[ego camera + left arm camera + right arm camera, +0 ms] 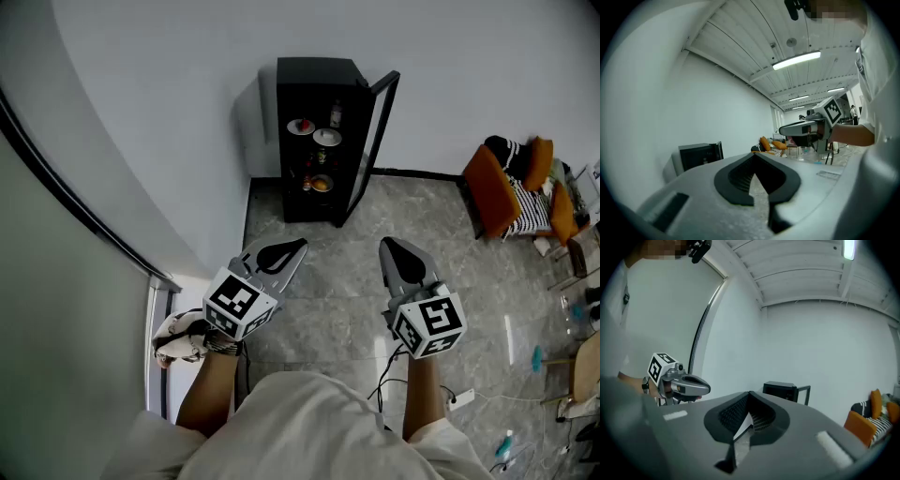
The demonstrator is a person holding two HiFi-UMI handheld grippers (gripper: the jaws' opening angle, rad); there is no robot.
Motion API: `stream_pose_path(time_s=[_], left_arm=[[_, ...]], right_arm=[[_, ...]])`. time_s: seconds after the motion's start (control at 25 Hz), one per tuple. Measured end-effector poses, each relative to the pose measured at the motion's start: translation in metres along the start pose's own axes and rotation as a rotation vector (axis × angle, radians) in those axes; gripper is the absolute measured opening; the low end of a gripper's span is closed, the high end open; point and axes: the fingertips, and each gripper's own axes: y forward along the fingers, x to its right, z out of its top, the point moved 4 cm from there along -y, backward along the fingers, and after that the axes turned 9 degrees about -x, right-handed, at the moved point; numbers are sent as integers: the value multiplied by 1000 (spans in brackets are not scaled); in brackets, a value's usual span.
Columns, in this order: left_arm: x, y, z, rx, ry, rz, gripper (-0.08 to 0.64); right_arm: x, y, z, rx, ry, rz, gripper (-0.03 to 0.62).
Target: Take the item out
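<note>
The left gripper (754, 157) has its jaws clenched tip to tip, with nothing between them. The right gripper (750, 397) is in the same condition, its jaws pressed together and empty. The person holds both side by side, well apart from each other, over a grey marbled tile floor (328, 309). Both point toward a tall black cabinet (314, 70) that stands against the white wall, well apart from the jaws. Its glass-paned door (375, 131) is swung open to the right. The shelves inside carry a white plate with something red on it (300, 127), a dark bottle (335, 115), a second pale dish (326, 138) and, lower down, orange food (321, 184). Which of these is the task's item cannot be told; all lie inside the cabinet. An orange armchair with a striped cushion (511, 192) stands at far right.
</note>
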Motion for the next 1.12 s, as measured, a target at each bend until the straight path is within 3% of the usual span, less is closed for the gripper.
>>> stream_pose_path(time_s=[0.36, 0.68, 0.92, 1.12], left_arm=[[-4, -14, -2, -6, 55, -37, 6], [-20, -20, -23, -24, 41, -66, 6], [-46, -4, -27, -27, 41, -47, 5], [-69, 32, -26, -30, 65, -30, 5]], right_arm=[[-19, 2, 9, 17, 40, -4, 8], [-30, 18, 10, 28, 42, -52, 8], [-21, 48, 11, 25, 78, 4, 7], [10, 79, 8, 30, 38, 5, 6]])
